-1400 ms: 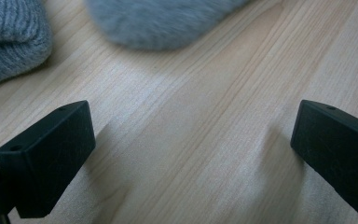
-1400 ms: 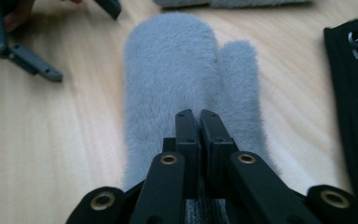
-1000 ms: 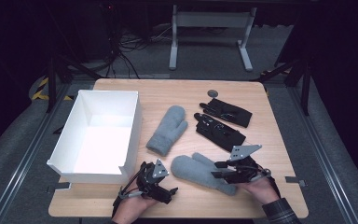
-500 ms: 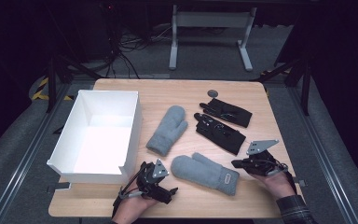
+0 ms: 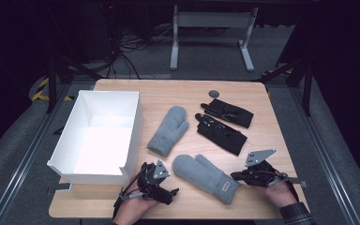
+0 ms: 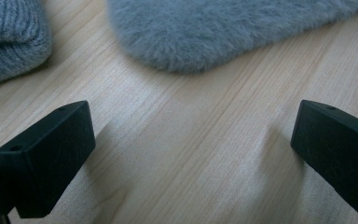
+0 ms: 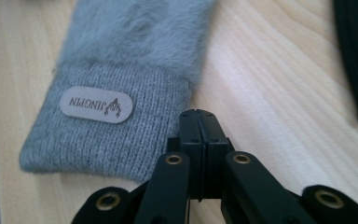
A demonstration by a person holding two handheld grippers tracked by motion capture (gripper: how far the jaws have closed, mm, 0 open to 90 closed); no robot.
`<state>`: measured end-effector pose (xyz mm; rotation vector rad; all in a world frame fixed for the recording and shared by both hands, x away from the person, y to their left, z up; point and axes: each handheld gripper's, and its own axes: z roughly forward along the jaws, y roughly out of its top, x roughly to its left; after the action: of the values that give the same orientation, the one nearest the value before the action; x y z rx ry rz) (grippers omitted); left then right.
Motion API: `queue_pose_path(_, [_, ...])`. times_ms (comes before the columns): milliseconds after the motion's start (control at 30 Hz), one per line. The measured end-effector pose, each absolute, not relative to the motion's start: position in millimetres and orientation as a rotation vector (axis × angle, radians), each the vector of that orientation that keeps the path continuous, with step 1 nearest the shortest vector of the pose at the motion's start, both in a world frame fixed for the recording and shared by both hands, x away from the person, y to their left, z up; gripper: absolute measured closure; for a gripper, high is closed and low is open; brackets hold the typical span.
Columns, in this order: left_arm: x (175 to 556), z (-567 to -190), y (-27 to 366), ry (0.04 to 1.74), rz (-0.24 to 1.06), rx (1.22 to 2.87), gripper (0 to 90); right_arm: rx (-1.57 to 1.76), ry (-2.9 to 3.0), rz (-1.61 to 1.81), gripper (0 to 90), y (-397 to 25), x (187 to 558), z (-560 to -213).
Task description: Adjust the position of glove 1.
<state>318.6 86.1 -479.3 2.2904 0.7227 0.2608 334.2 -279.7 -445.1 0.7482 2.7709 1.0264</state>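
Mittens, grey and fuzzy, look to be the work in hand, probably to go into the white box (image 5: 98, 136) at the left of the worktop (image 5: 178, 91); I judge this the moment before a pick, with nothing gripped. Near the box's near right corner, the left hand-held gripper (image 5: 161, 180) rests low with its jaws spread wide and empty, the rounded tip of the near mitten (image 5: 204, 176) just beyond them in its own view (image 6: 223, 32). That mitten lies slantwise at the near middle, and the far mitten (image 5: 168, 131) lies just beside the box. Two black gloves (image 5: 222, 126) sit farther right. The right hand-held gripper (image 5: 236, 176) has its jaws pressed together, holding nothing, its tip just off the near mitten's knitted cuff (image 7: 107, 126). The next move calls for parting those jaws and closing them over the cuff.
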Motion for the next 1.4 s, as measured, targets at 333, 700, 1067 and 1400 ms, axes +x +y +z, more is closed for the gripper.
queue_pose_path(333, [319,-479,86,0.723,0.261,2.290,0.1,0.692,2.813,1.042,90.0,-276,318,-447])
queue_pose_path(700, [322,-463,76,0.826,0.285,2.283,62.6,0.666,2.830,1.043,90.0,-273,317,-448])
queue_pose_path(1067, [345,-458,52,0.839,0.185,2.304,90.0,0.635,2.862,1.042,90.0,-266,317,-450])
queue_pose_path(1400, [361,-456,38,0.839,0.199,2.283,90.0,0.585,2.889,1.045,90.0,-253,314,-451])
